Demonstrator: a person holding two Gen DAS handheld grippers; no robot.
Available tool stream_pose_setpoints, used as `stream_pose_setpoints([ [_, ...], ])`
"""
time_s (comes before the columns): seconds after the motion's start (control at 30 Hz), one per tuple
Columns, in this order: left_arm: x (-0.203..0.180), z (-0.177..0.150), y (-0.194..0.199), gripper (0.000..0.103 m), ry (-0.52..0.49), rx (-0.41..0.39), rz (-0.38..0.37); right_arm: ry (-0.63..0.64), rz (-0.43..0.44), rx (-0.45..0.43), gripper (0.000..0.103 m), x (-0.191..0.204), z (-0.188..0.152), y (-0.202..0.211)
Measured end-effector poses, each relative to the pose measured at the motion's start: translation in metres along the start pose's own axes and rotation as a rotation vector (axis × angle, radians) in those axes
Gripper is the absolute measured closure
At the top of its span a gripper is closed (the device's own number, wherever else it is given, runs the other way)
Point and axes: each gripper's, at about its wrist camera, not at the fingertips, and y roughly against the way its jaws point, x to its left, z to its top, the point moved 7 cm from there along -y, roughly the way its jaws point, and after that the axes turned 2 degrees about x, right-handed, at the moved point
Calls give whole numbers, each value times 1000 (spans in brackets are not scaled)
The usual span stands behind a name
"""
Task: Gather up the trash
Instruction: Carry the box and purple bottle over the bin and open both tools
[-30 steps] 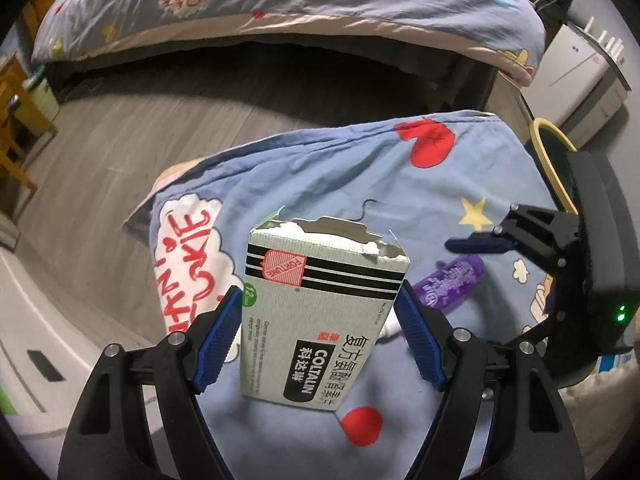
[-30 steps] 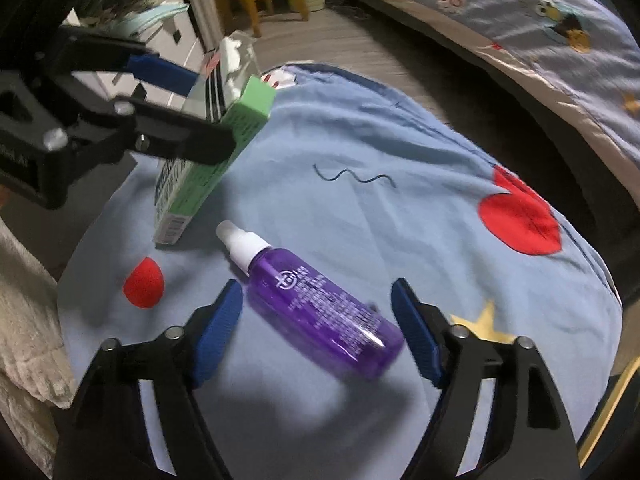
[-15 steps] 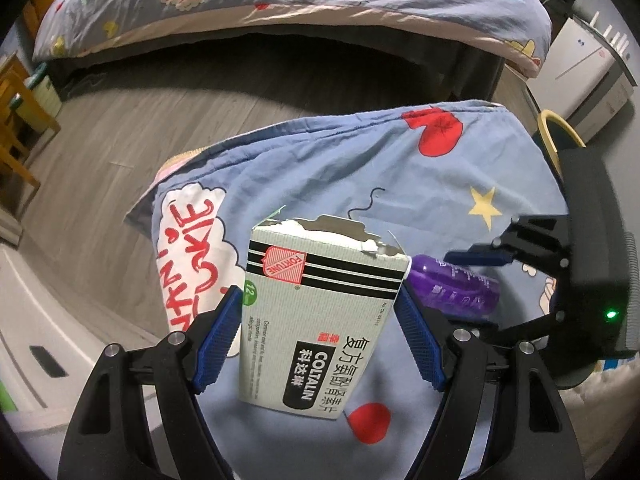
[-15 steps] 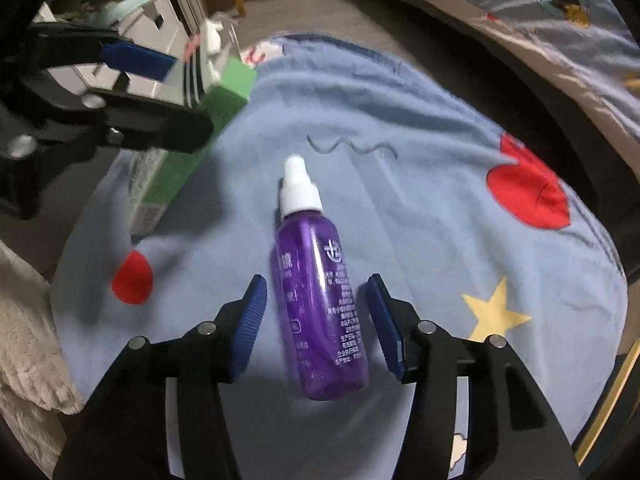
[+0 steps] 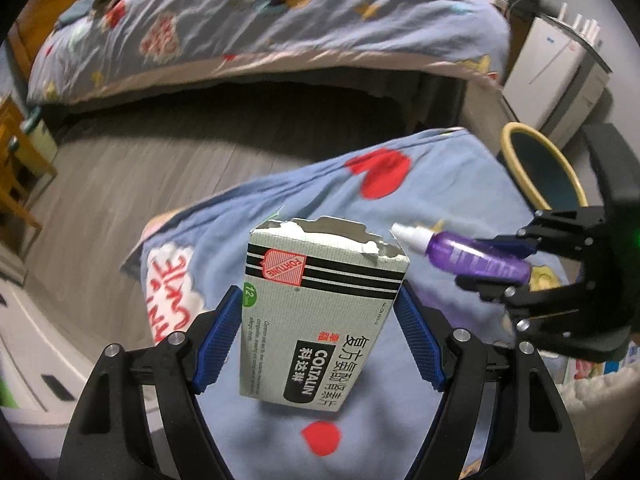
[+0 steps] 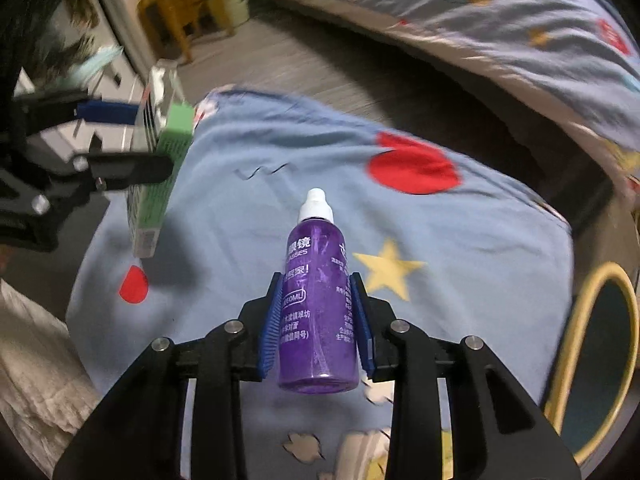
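A torn grey-green medicine box [image 5: 320, 312] hangs above the blue patterned cloth [image 5: 440, 184], with my left gripper [image 5: 318, 300] shut on its sides. The box [image 6: 160, 184] and left gripper [image 6: 150, 140] also show at the left of the right wrist view. A purple spray bottle [image 6: 318, 292] with a white cap sits between the blue pads of my right gripper [image 6: 316, 280]. Its jaws are closing and press on the bottle, which is off the cloth. In the left wrist view the bottle [image 5: 476, 260] and right gripper [image 5: 496, 268] are at the right.
A bin with a yellow rim [image 6: 600, 360] stands just right of the cloth. A thin black wavy wire [image 6: 262, 170] lies on the cloth [image 6: 460, 240]. A bed [image 5: 280, 20] runs along the back, with a white cabinet [image 5: 552, 76] and a wooden chair [image 6: 180, 12] beyond.
My right gripper closed on the purple bottle, which had lain slantwise on the cloth, and lifted it. The left gripper rose a little with the box.
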Motion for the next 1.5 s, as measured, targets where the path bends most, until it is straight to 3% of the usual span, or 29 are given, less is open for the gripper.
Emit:
stream_pose_setpoints([
  [0.27,-71,34,17,27,-75,-75,-51,-163,-64,-110,71,-71,-17,79],
  [0.63,-210,84,32,27,-180,-184,-184,-483,-230,-211,71,-221,-95,180],
  [0.8,-272,111,19,26,-241,-193,-234,-571,-264,-188,71,-274,-130,171],
  [1.07,-337,151,-44,26,-217,-124,-293,-744,-199,-135,71,-326,-175,128],
  [1.23,-353,166,-79,26,-248,-104,-258,-805,-179,-110,71,-342,-189,105],
  [1.4,-362,176,-96,25,-259,-104,-273,-824,-176,-146,71,-350,-184,96],
  [1.47,-360,178,-98,20,-262,-107,-265,-814,-200,-164,70,-352,-179,94],
  [1.5,-360,178,-98,18,-260,-111,-274,-809,-209,-165,64,-352,-178,94],
])
